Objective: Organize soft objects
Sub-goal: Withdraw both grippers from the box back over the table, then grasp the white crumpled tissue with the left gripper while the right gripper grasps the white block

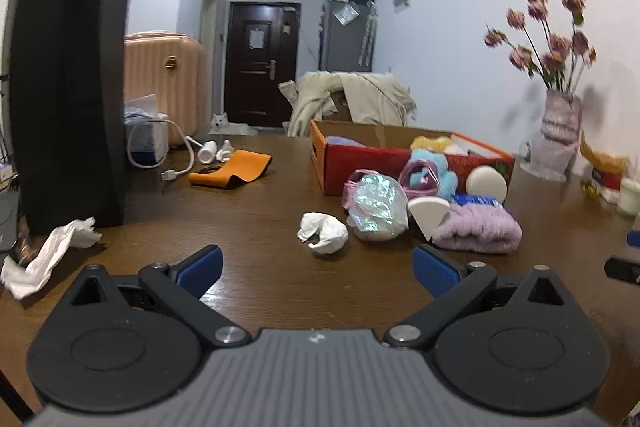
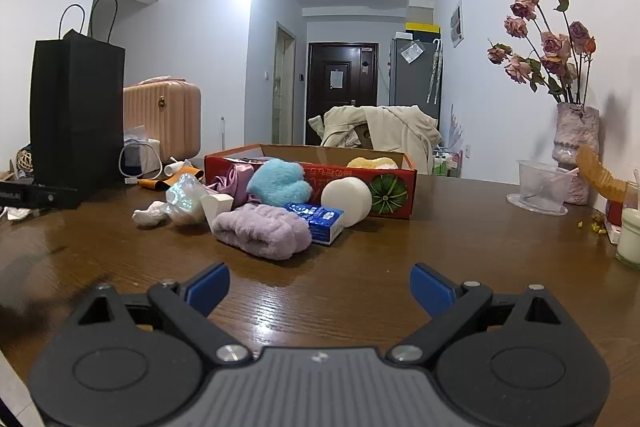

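The lilac fuzzy headband (image 2: 262,230) lies flat near the middle of the tabletop (image 2: 440,251), its long axis running left to right across the right wrist view, one rounded end toward the 2 white sponges and the other toward the blue tissue pack (image 2: 318,221), which touches it. Behind it sits the rest of the soft pile: a wedge-shaped white sponge (image 2: 218,206), a round white sponge (image 2: 347,201) standing on edge against the box wall, a blue plush toy (image 2: 279,183), a purple satin scrunchie (image 2: 233,177) and an iridescent wrapped bundle (image 2: 185,199). A crumpled white tissue (image 1: 323,233) lies apart at the pile's left side, closest to the left gripper.

The red cardboard box (image 2: 394,193) stands open behind the pile, toward the far edge, its long side facing the grippers; a yellow plush (image 2: 374,163) rests inside.

The left gripper (image 1: 318,267) hovers over the near edge with both blue pads spread wide, holding nothing. The right gripper (image 2: 320,287) is likewise spread wide and empty, aimed at the headband.

A black paper bag (image 1: 66,83) stands tall at the left edge, with another loose tissue (image 1: 48,257) at its foot. A vase of dried roses (image 2: 576,147) and a clear plastic cup (image 2: 544,185) occupy the far right corner.
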